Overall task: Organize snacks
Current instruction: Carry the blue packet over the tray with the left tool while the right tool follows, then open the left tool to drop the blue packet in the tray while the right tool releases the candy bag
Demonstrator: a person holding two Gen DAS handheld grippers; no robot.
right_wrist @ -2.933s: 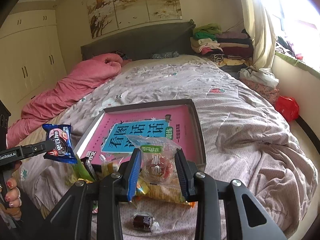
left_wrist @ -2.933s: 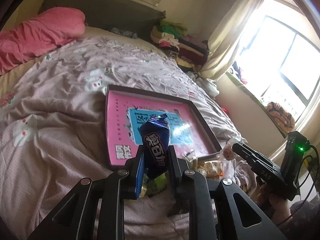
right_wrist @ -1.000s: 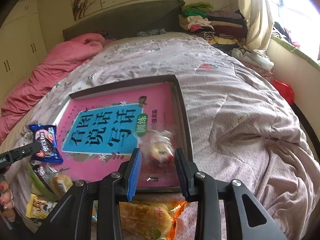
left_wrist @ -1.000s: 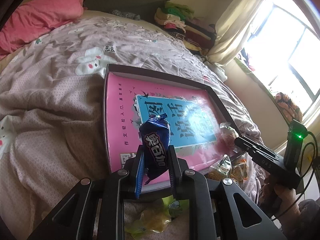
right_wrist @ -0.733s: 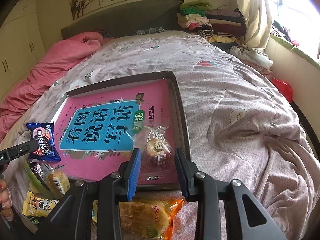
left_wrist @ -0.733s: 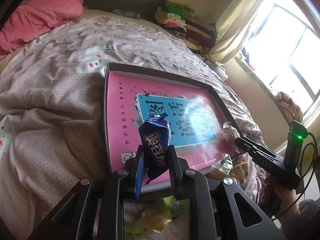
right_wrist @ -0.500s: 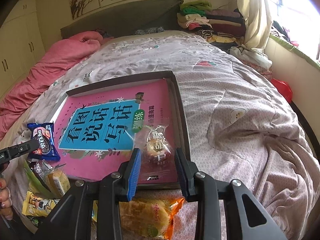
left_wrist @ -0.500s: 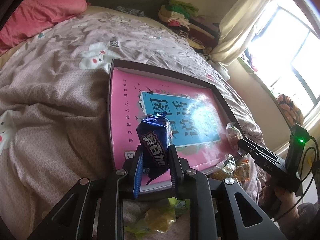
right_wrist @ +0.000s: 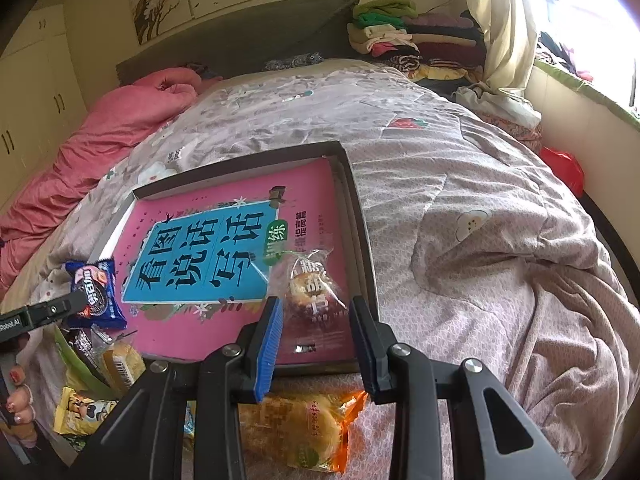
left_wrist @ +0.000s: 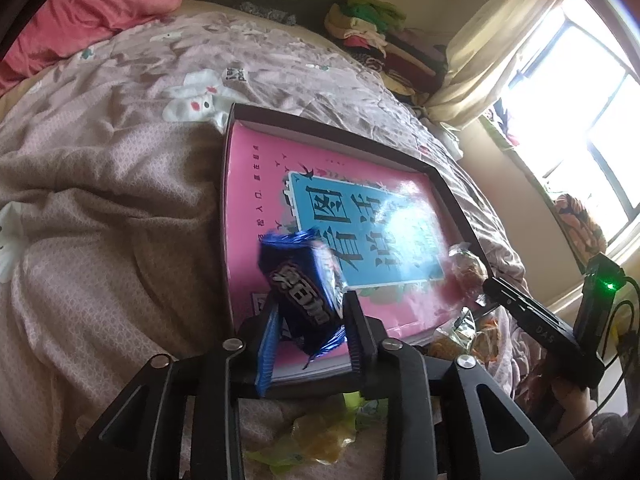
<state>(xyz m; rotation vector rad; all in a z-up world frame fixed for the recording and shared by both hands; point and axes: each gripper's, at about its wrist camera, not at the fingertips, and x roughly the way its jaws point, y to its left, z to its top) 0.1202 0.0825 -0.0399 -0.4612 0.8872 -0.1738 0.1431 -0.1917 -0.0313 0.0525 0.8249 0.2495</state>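
Note:
A shallow dark tray lies on the bed with a pink and blue book in it. My left gripper hangs over the tray's near left corner. Its jaws are opening, and a blue cookie packet tilts loosely between them with a gap at the left pad. My right gripper is over the tray's near right corner, shut on the end of a clear pastry packet above the book.
Loose snacks lie on the bedspread in front of the tray: an orange packet, yellow packets and a green-yellow one. A pink quilt is at the far left, folded clothes at the headboard's right.
The left jaws have spread apart and the blue cookie packet, gripped upright before, now leans over between them. The right gripper and its pastry packet have kept still.

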